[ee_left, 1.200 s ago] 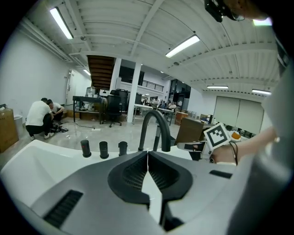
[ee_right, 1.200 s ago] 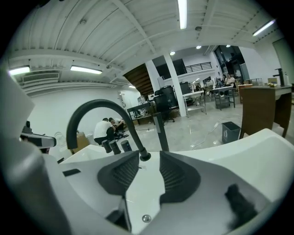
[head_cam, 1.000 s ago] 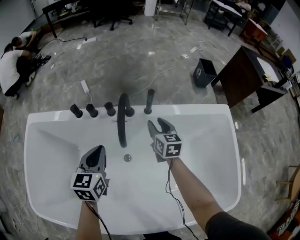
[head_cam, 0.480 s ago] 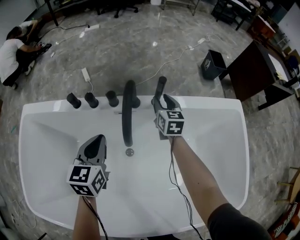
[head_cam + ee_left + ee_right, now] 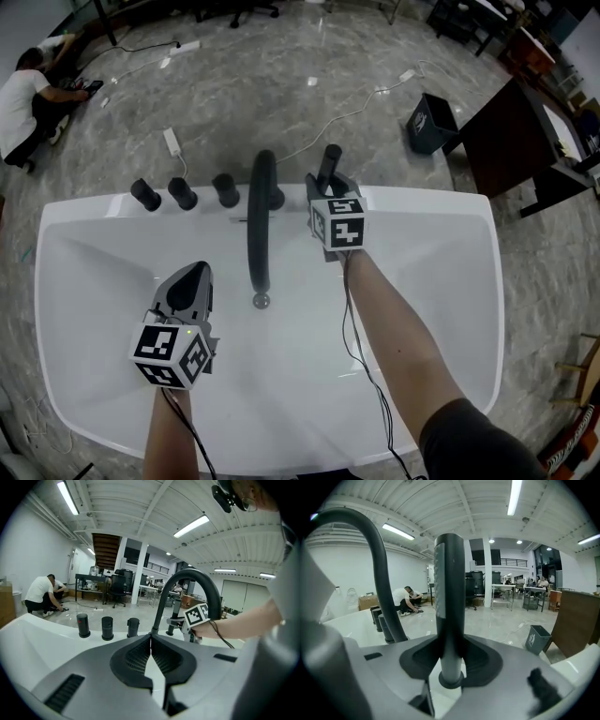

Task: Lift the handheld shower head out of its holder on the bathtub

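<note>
The handheld shower head (image 5: pixel 329 159) is a black upright stick standing in its holder on the far rim of the white bathtub (image 5: pixel 422 202). My right gripper (image 5: pixel 328 185) has it between its jaws, which are closing, with the pads against its sides. In the right gripper view the shower head (image 5: pixel 449 597) rises straight up through my right gripper (image 5: pixel 450 654) from its round holder collar (image 5: pixel 451 680). My left gripper (image 5: pixel 195 274) hangs over the tub's basin, left of the drain, shut and holding nothing; in its own view the left gripper (image 5: pixel 151 638) has its tips touching.
A black arched faucet spout (image 5: pixel 258 225) reaches over the basin just left of the shower head. Three black knobs (image 5: pixel 183 193) line the rim further left. The drain (image 5: pixel 261 301) sits below the spout. A person (image 5: pixel 23 98) crouches on the floor at far left.
My right gripper has moved from over the basin up to the far rim and taken the shower head between its jaws. The left gripper has sunk a little.
</note>
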### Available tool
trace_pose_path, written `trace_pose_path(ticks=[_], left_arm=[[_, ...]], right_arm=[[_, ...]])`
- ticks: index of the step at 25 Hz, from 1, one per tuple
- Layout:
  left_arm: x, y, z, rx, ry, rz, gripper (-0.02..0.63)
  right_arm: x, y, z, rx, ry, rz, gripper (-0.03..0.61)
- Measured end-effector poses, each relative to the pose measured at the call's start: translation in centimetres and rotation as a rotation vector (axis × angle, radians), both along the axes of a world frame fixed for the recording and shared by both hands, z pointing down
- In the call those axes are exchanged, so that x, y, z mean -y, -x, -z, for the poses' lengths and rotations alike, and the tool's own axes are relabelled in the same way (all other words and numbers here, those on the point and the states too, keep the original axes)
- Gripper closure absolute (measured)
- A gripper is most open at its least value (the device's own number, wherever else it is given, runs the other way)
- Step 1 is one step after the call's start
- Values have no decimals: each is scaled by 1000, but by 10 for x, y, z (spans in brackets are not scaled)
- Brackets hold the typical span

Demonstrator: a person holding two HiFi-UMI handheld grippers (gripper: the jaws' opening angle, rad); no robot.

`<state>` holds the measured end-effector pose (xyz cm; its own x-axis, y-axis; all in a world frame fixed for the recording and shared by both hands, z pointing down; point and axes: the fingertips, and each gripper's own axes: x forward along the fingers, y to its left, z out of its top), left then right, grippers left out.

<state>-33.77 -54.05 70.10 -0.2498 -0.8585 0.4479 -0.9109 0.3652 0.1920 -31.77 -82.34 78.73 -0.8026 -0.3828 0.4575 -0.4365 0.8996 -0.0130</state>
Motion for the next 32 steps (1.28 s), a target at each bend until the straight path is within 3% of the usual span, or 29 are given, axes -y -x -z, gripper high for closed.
trace_pose_path(ticks=[9, 20, 26, 32], left_arm=[[-1, -8, 27, 18, 2, -23, 598], [-43, -46, 114, 79, -32, -30, 598], [-77, -72, 145, 74, -40, -39, 598], [-125, -80, 187, 68, -70, -82, 598]], right_arm=[[-3, -20, 31, 26, 27, -5, 446], [-36, -49, 152, 96, -13, 13, 446], [-74, -79, 220, 138, -37, 35, 446], [-154, -115, 284, 170, -48, 35, 447]])
